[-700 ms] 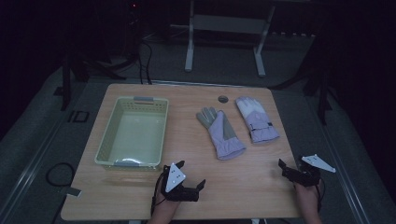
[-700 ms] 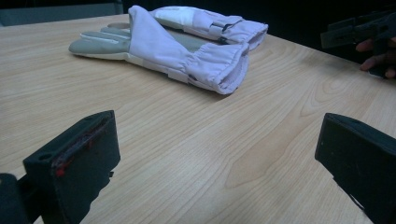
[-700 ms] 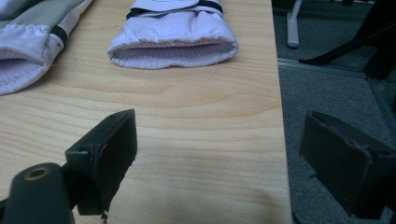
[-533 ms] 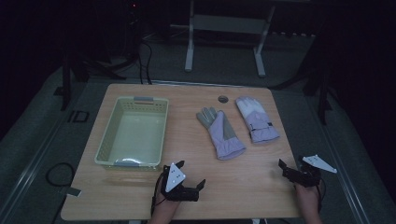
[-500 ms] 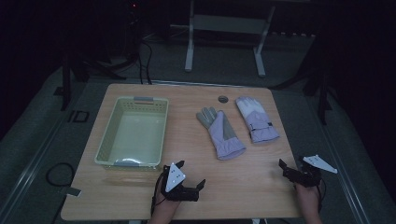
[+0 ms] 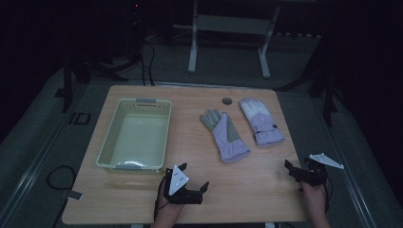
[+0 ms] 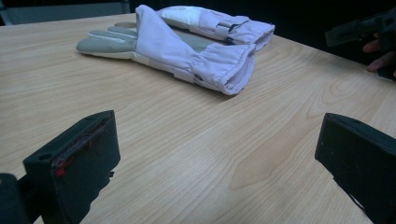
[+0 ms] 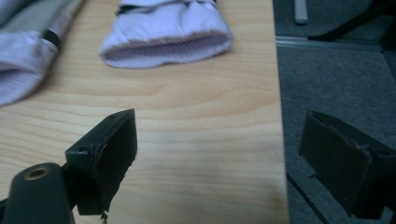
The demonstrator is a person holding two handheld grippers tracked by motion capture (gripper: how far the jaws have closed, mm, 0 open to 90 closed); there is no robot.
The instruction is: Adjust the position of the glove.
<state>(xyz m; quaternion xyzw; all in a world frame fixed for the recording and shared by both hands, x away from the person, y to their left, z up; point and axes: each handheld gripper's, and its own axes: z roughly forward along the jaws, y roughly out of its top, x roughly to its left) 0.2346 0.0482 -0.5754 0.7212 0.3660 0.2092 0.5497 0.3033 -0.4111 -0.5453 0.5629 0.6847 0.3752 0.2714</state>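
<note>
Two lavender gloves lie side by side right of the table's middle. The palm-up glove has a grey palm, and the other glove lies to its right. My left gripper rests open near the front edge, its jaws wide apart and empty, facing the nearer glove, with the second glove behind it. My right gripper is open at the front right corner. Its view shows one glove's cuff ahead and the other glove at the left.
A pale green basket stands empty on the table's left half. A round cable hole sits at the back edge. The table's right edge runs between my right jaws, with grey floor beyond. A metal stand is behind the table.
</note>
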